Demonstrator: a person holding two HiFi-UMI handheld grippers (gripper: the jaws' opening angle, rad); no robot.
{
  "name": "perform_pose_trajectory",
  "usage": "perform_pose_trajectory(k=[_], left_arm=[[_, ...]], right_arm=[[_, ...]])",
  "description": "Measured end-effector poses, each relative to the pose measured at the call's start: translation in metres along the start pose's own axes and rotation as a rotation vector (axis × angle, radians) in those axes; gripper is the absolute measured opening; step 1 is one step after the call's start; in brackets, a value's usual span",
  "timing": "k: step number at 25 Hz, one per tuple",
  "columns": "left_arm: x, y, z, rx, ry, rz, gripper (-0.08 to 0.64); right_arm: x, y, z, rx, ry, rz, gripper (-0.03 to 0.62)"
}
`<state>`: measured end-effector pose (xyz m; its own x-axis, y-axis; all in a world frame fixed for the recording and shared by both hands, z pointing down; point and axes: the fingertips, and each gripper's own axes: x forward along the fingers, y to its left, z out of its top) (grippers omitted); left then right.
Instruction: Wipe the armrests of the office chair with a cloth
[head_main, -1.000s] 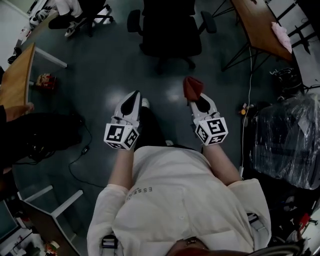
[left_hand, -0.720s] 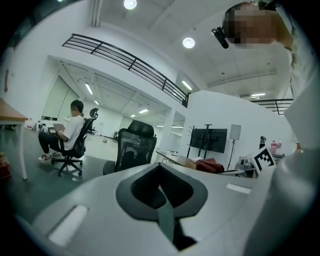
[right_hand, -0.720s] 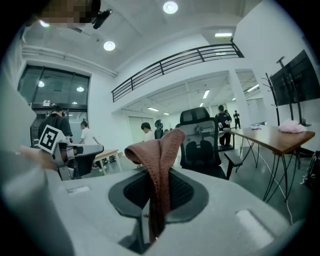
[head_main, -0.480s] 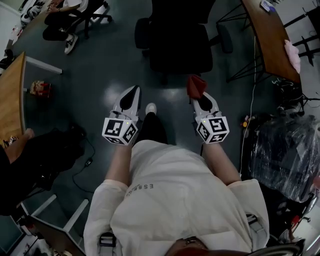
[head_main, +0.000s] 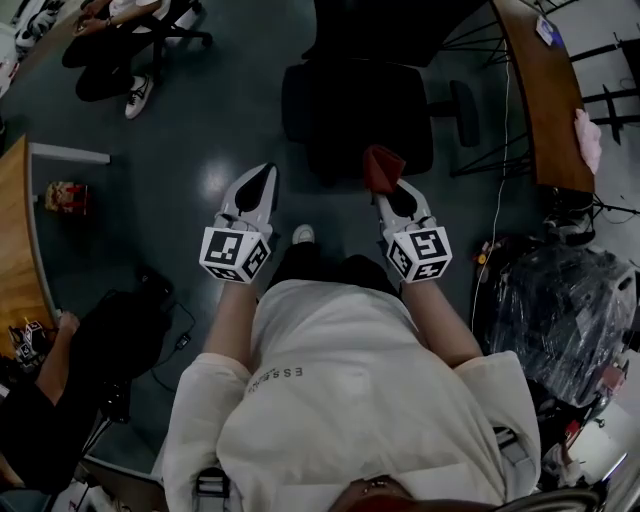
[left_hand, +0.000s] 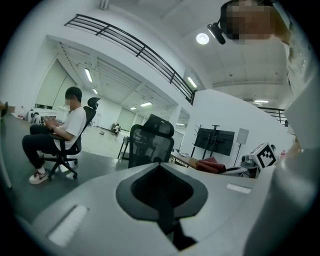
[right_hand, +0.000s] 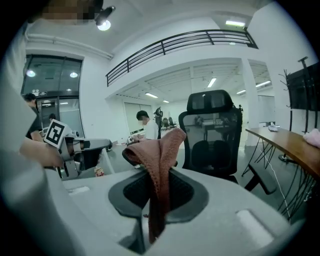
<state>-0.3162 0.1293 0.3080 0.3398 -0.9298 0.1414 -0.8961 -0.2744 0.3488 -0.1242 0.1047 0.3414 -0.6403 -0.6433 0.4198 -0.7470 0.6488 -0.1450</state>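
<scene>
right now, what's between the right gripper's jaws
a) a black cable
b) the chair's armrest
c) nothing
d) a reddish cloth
D: in the right gripper view, the right gripper has its jaws shut on a reddish cloth, whose bunched end sticks up past them.

An open-plan office: a black office chair (head_main: 365, 105) at top centre, a wooden tabletop (head_main: 545, 100) at upper right, a seated person (left_hand: 67, 130) at left, ceiling strip lights (left_hand: 88, 75).
</scene>
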Motion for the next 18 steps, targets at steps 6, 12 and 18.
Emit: perform_pose_trajectory(k=[6, 12, 18], left_arm=[[0.028, 0.039, -0.020, -0.045, 0.054, 0.050, 0.012], [0.055, 0.087, -0.029, -0.075, 0.063, 0.158, 0.012], [0.091, 0.134, -0.048, -0.024, 0.080, 0.244, 0.012]], right_arm=[[0.068, -0.006, 0.001, -0.036, 0.070, 0.064, 0.044], [0.150, -0.015, 0.012, -0.070, 0.110, 0.143, 0.044], [0.249, -0.023, 0.010, -0.145, 0.177, 0.271, 0.044]])
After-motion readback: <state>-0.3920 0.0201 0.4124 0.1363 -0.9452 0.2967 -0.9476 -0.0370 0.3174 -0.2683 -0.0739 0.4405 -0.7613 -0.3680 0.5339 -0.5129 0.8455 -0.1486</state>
